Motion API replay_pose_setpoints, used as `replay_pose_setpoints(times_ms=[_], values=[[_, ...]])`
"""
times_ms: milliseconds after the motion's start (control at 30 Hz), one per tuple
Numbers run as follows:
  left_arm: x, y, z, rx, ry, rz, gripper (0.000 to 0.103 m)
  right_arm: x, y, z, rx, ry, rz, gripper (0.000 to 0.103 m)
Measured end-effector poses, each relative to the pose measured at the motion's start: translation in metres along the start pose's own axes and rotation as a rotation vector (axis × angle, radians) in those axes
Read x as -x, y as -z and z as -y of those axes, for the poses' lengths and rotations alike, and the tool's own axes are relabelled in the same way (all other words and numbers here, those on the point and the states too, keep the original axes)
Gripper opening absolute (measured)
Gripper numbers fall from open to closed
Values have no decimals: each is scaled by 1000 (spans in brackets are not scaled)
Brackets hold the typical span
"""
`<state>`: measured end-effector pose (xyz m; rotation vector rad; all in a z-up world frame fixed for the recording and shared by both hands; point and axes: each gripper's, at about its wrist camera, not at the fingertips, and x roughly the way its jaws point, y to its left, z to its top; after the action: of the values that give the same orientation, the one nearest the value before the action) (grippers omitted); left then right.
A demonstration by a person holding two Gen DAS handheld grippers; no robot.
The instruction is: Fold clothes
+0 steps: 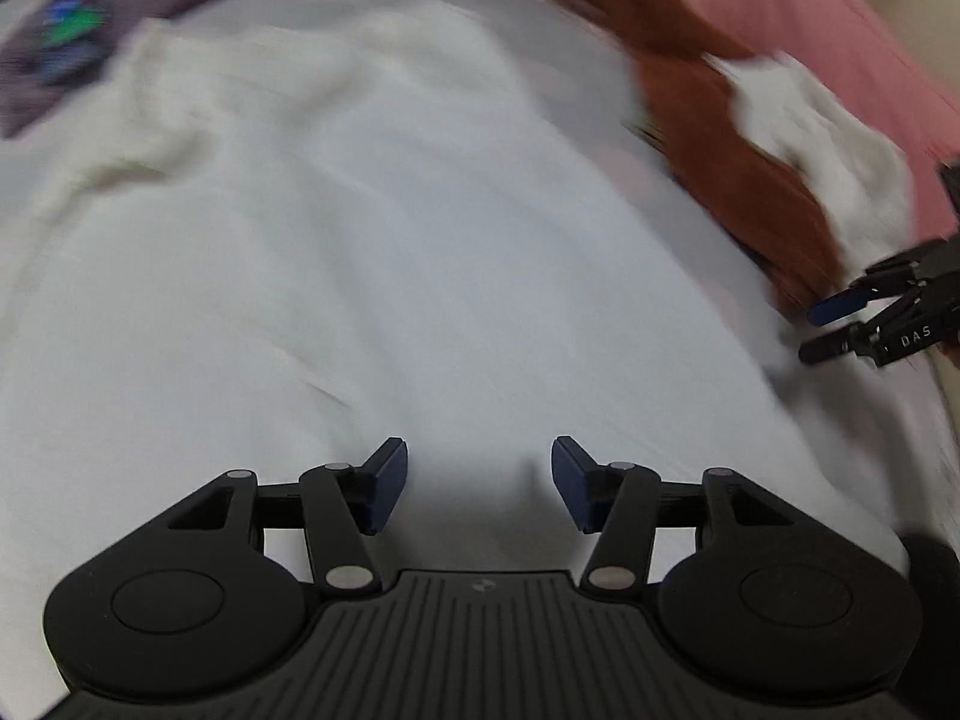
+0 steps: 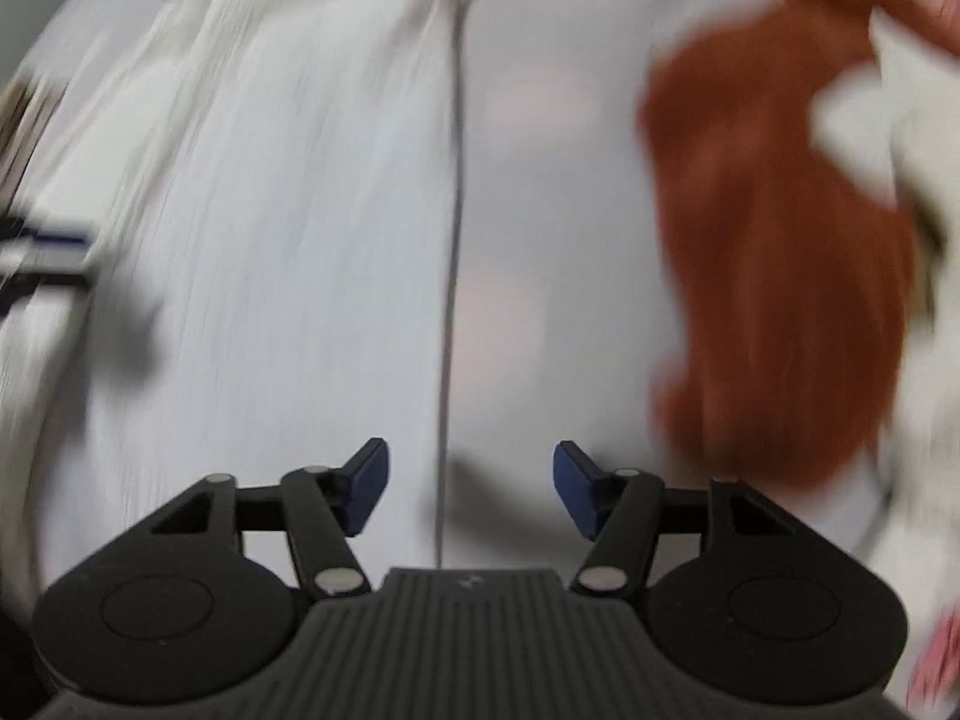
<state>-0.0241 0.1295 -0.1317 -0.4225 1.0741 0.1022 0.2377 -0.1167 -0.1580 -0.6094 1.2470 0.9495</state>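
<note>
A large white garment (image 1: 372,228) lies spread flat and fills most of the left wrist view. My left gripper (image 1: 479,483) hovers over its near part, open, nothing between the blue pads. In the right wrist view the same white garment (image 2: 288,228) shows a long straight edge or seam (image 2: 453,240) running away from me. My right gripper (image 2: 470,483) is open above that edge and holds nothing. It also appears at the right border of the left wrist view as the right gripper (image 1: 825,333), fingers apart. Both views are motion-blurred.
A rust-orange cloth (image 1: 714,138) (image 2: 774,252) lies along the white garment's right side. Beyond it sit a pink cloth (image 1: 840,18) and a small white crumpled piece (image 1: 822,138). A purple garment with a coloured print (image 1: 78,42) lies far left.
</note>
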Motion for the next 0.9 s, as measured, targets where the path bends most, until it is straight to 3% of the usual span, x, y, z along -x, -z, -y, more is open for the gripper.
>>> replay_pose_setpoints(times_ms=[100, 200, 300, 367, 433, 467, 667, 767, 900], values=[[5, -26, -35, 58, -51, 34, 51, -23, -59, -16, -4, 32, 163, 57], [11, -48, -68, 113, -97, 62, 51, -47, -104, -8, -65, 8, 213, 47], [17, -47, -79, 120, -104, 66, 51, -71, -149, 0, -127, -17, 262, 37], [19, -45, -87, 122, -104, 64, 51, -89, -161, 7, -172, -96, 197, 36], [18, -44, -97, 130, -112, 55, 51, -96, -165, 4, -119, -104, 147, 8], [17, -45, -104, 141, -124, 50, 51, -93, -165, 7, -124, -99, 145, 3], [7, -62, -143, 220, -173, 67, 51, -54, -152, 45, -298, 11, 270, 2], [0, -72, -157, 251, -190, 75, 51, -63, -144, 46, -267, 38, 286, 3], [-1, -71, -167, 248, -222, 67, 51, -82, -142, 25, -164, 100, 213, 15]])
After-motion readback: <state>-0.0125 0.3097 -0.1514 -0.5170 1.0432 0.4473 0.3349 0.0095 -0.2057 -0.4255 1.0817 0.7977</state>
